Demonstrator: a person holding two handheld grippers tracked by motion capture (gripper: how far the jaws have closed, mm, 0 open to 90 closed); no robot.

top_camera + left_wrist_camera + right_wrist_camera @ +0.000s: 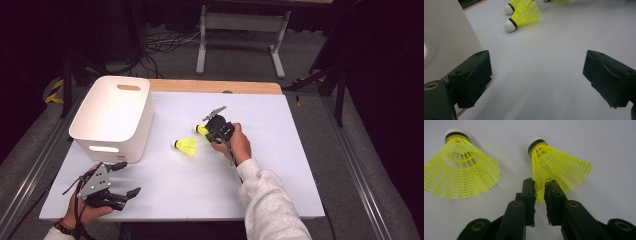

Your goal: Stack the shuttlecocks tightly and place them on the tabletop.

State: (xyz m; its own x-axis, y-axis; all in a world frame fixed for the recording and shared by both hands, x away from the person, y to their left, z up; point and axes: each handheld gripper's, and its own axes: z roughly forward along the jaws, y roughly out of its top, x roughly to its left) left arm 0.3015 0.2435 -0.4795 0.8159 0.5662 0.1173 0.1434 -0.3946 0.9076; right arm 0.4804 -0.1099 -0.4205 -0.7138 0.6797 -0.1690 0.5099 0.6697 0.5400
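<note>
Two yellow plastic shuttlecocks with white corks lie on the white table. My right gripper is shut on the skirt rim of one shuttlecock, which rests on the table with its cork pointing away from the gripper. The free shuttlecock lies just beside it, cork toward the bin. My left gripper rests near the table's front left corner, open wide with nothing between its black pads. The held shuttlecock also appears far off in the left gripper view.
A white plastic bin with handle slots stands at the table's left, close beside the left gripper. A wooden strip runs along the far table edge. Cables and metal stand legs sit on the floor beyond.
</note>
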